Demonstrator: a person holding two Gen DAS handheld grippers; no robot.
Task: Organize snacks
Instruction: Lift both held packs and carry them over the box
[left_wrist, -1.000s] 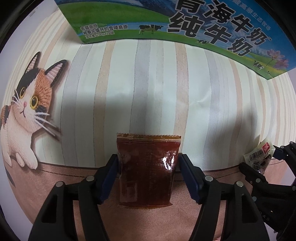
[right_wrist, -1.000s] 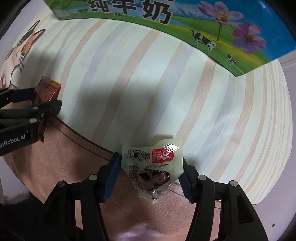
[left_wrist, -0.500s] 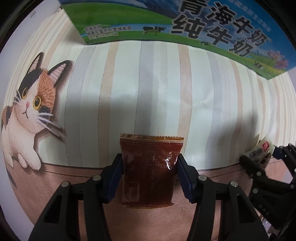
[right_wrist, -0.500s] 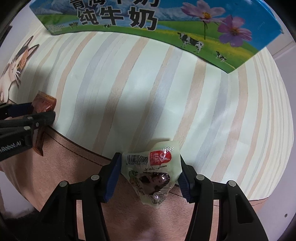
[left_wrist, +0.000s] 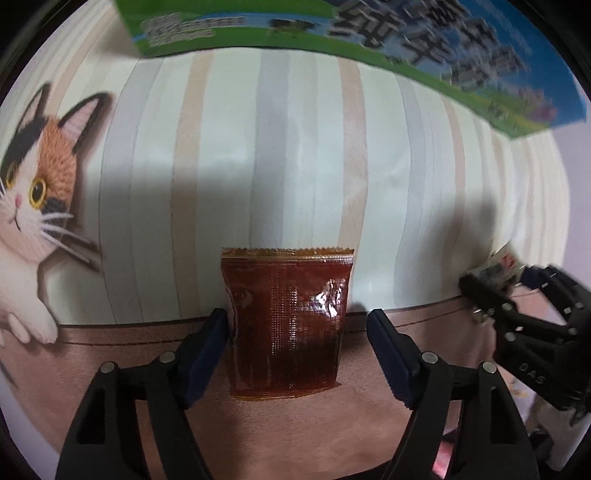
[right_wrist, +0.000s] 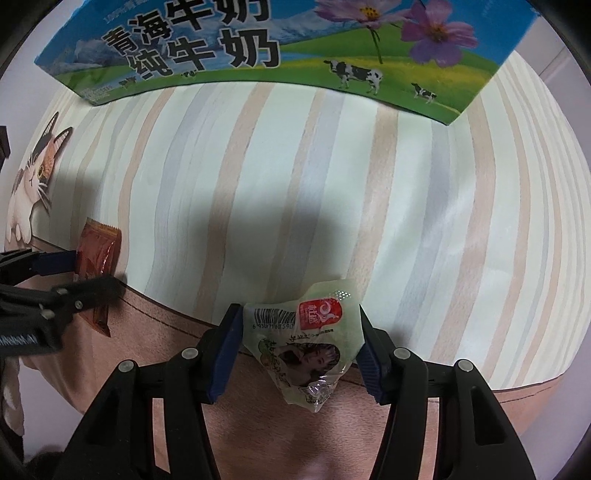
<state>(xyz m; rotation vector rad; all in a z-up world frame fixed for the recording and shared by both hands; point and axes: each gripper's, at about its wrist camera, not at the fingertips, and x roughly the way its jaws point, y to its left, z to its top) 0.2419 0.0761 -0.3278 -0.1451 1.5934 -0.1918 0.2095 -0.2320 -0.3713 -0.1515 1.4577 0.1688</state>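
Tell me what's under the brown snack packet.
Under the brown snack packet shows the mat: striped cream area above, brown band below. Whatever lies directly beneath the packet is covered.

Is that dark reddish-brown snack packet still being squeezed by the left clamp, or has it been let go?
Let go. The left gripper stands open: a gap separates its right finger from the dark reddish-brown snack packet, which lies flat on the striped tablecloth.

Both wrist cams low, close, facing milk box (right_wrist: 258, 48) (shared striped mat (left_wrist: 295, 155)).
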